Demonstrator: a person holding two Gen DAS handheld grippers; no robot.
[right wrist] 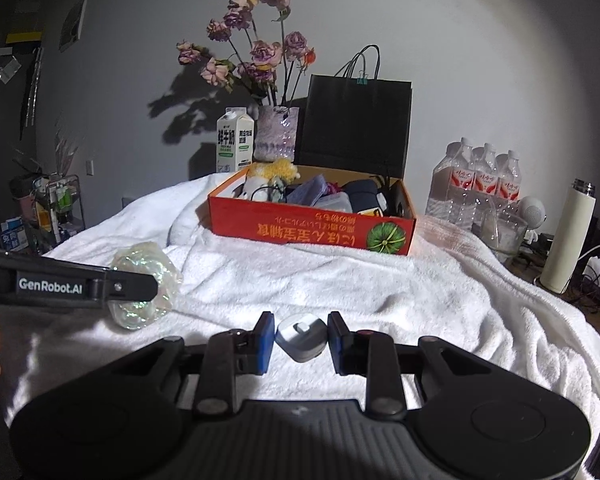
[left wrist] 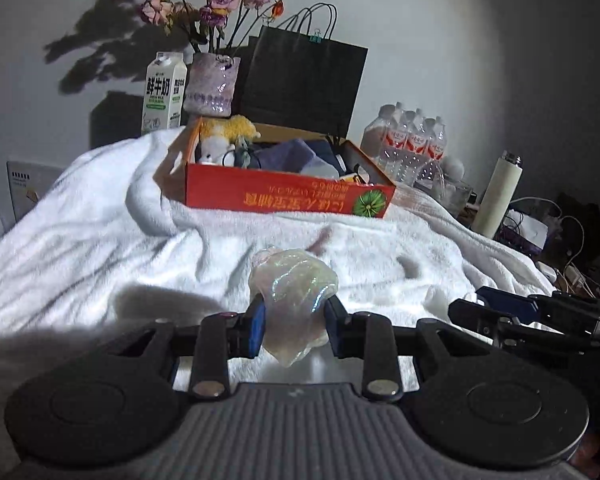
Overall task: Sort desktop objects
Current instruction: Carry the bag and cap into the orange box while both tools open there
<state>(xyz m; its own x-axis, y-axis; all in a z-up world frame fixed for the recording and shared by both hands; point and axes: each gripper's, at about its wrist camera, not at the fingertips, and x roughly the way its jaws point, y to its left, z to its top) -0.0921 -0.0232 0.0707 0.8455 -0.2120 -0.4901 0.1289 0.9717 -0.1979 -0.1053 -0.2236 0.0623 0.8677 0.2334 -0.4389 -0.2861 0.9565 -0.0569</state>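
Above the rumpled white towel (left wrist: 100,240), the left gripper (left wrist: 294,322) clenches a crumpled iridescent cellophane wad (left wrist: 294,280); the right gripper (right wrist: 300,338) grasps a small white plastic charger (right wrist: 300,338), both short of the orange cardboard box (right wrist: 312,228).

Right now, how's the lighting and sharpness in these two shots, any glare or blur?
Left wrist view: a bright spotlight washes out the white fleece blanket; corners fall dark; the orange cardboard box looks slightly smeared. Right wrist view: same vignette, sharper; the dried purple roses cast a hard shadow on the wall.
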